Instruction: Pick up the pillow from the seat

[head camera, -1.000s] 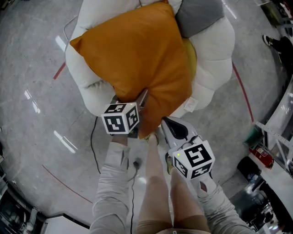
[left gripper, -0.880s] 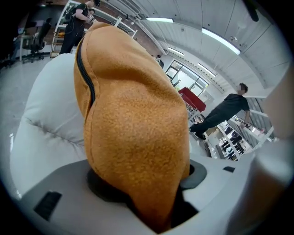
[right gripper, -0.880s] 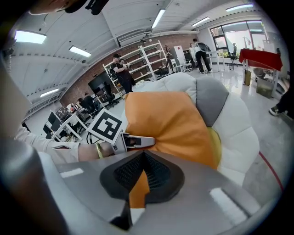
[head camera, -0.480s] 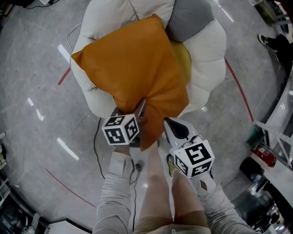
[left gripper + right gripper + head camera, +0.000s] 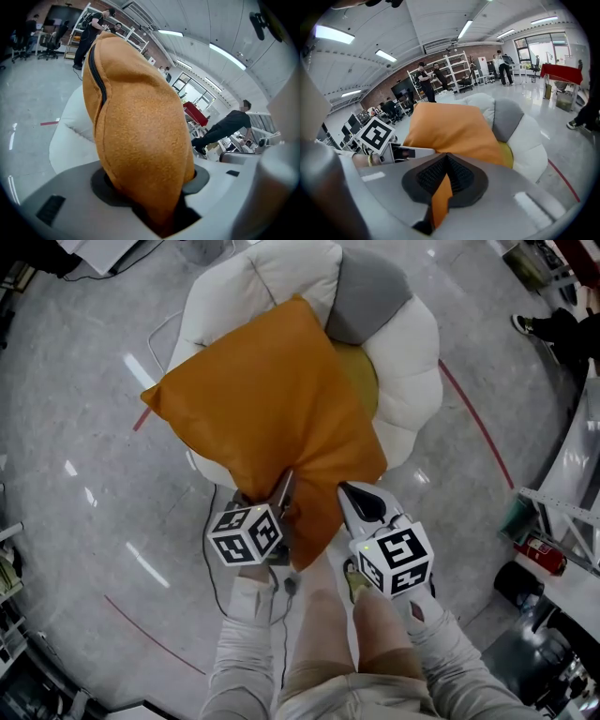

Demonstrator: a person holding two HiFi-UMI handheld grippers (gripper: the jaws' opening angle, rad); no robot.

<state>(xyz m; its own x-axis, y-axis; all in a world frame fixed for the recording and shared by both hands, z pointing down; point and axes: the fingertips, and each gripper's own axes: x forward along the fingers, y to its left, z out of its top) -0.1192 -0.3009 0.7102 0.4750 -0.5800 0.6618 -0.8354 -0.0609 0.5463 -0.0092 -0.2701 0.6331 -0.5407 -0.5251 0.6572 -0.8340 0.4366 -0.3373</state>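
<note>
— Where is the pillow (image 5: 272, 409) lying?
— Its near corner is sitting in both my jaws: the left gripper (image 5: 284, 488) is clamping thick stuffing, the right gripper (image 5: 349, 498) is pinching a thin fold. It is stretching lengthwise straight ahead, over the seat (image 5: 412, 362).
— Anything changing?
— Since a second ago it is rising with me, and the seat is falling farther beyond.

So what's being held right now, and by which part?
The orange pillow: the left gripper and right gripper both clamp its near corner.
</note>
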